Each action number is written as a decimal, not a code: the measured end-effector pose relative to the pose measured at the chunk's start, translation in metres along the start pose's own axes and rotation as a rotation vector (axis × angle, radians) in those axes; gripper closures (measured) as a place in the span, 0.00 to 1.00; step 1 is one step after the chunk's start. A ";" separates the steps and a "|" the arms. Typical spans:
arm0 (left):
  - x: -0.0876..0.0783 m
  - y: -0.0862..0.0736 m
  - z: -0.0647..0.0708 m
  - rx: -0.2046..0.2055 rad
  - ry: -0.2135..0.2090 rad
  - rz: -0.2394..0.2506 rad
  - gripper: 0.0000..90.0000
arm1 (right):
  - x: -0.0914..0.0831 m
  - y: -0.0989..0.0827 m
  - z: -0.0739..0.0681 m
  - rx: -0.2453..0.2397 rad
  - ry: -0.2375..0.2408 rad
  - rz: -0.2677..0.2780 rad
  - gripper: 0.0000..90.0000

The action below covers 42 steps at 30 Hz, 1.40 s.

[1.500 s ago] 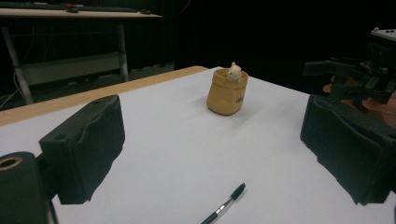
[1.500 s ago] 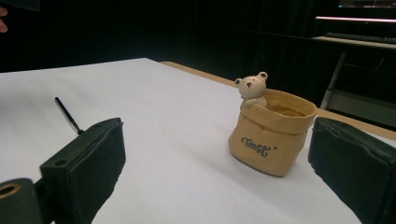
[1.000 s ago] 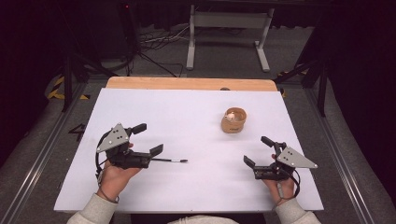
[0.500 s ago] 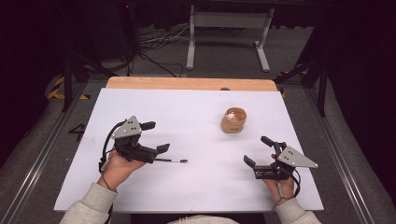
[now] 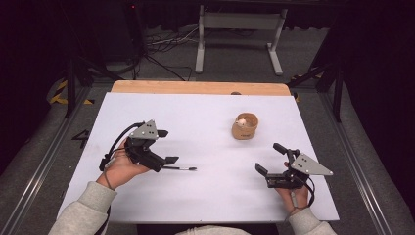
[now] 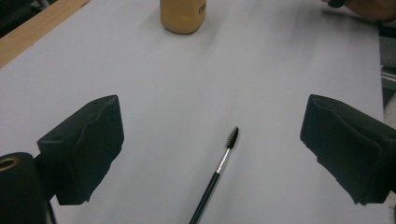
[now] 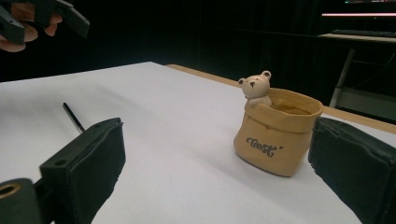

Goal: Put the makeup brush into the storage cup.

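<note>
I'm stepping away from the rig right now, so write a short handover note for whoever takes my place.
Left claw: open, hovering just over the small black brush, which lies flat on the white table, not gripped.
Right claw: open, holding nothing, near the table's front right.
Tan bear pot: upright, right of centre, untouched.
Done: approach to the brush.
Left: close on the brush, lift it, probably take it to the pot.

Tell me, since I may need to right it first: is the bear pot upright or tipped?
Upright: the bear pot stands on its base on the white table, mouth up.
</note>
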<state>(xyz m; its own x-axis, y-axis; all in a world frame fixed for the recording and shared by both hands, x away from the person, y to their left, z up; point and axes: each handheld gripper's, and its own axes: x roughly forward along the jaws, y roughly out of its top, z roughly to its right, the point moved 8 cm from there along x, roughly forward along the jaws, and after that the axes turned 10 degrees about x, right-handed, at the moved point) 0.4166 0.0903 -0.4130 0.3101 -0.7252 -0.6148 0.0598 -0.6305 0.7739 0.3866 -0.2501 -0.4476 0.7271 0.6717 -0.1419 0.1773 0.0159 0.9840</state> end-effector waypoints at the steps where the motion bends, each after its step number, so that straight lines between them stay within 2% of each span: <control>1: 0.000 0.000 0.000 -0.002 -0.008 -0.013 0.08 | 0.000 0.000 0.000 0.001 0.001 0.001 0.05; 2: 0.000 0.000 0.000 -0.002 -0.008 -0.013 0.08 | 0.000 0.000 0.000 0.001 0.001 0.001 0.05; 4: 0.001 -0.003 -0.001 0.000 -0.023 -0.064 0.10 | 0.000 0.000 0.000 0.002 0.001 0.000 0.05; 5: 0.001 -0.003 -0.001 0.000 -0.023 -0.064 0.10 | 0.000 0.000 0.000 0.002 0.001 0.000 0.05; 8: 0.003 -0.004 -0.001 -0.004 -0.023 -0.105 0.10 | 0.000 0.000 0.000 0.006 0.004 -0.002 0.05; 15: 0.008 -0.007 -0.002 -0.004 -0.028 -0.232 0.10 | 0.001 -0.001 0.000 0.005 0.005 -0.002 0.05; 18: 0.009 -0.008 -0.002 -0.007 -0.027 -0.251 0.10 | 0.001 -0.001 0.000 0.008 0.004 -0.003 0.05; 30: 0.015 -0.017 -0.001 -0.012 -0.022 -0.391 0.10 | 0.002 -0.002 0.000 0.012 0.007 -0.010 0.05; 42: 0.021 -0.021 0.000 0.003 -0.015 -0.470 0.10 | 0.003 -0.003 -0.001 0.014 0.018 -0.015 0.05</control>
<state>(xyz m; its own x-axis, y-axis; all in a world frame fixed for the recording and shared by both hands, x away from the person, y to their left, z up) 0.4218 0.0884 -0.4422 0.2367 -0.3643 -0.9007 0.1876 -0.8925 0.4102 0.3880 -0.2473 -0.4508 0.7124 0.6844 -0.1551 0.1978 0.0161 0.9801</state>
